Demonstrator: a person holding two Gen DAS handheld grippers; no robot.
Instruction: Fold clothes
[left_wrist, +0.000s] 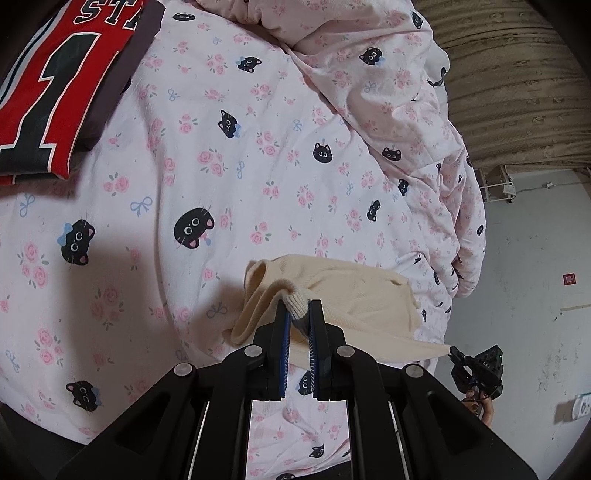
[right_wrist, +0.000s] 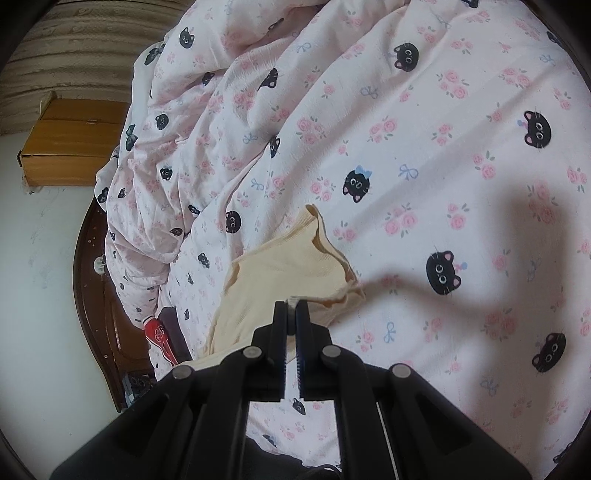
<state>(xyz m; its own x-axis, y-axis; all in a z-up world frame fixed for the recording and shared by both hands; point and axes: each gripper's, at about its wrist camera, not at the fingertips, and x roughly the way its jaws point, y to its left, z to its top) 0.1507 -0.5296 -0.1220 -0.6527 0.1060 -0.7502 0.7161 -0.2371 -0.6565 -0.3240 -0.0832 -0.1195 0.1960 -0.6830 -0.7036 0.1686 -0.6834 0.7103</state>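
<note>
A cream knit garment hangs low over the pink cat-print bedding, stretched between both grippers. My left gripper is shut on a ribbed edge of it, with folds bunched to the left of the fingers. In the left wrist view the right gripper pinches the garment's far corner at lower right. In the right wrist view the cream garment spreads ahead and to the left, and my right gripper is shut on its near edge.
A folded red jersey with a large number lies on the bed at the upper left. A rumpled duvet is heaped along the bed's side. A wooden box and the dark bed frame stand at the left, with a red item by the frame.
</note>
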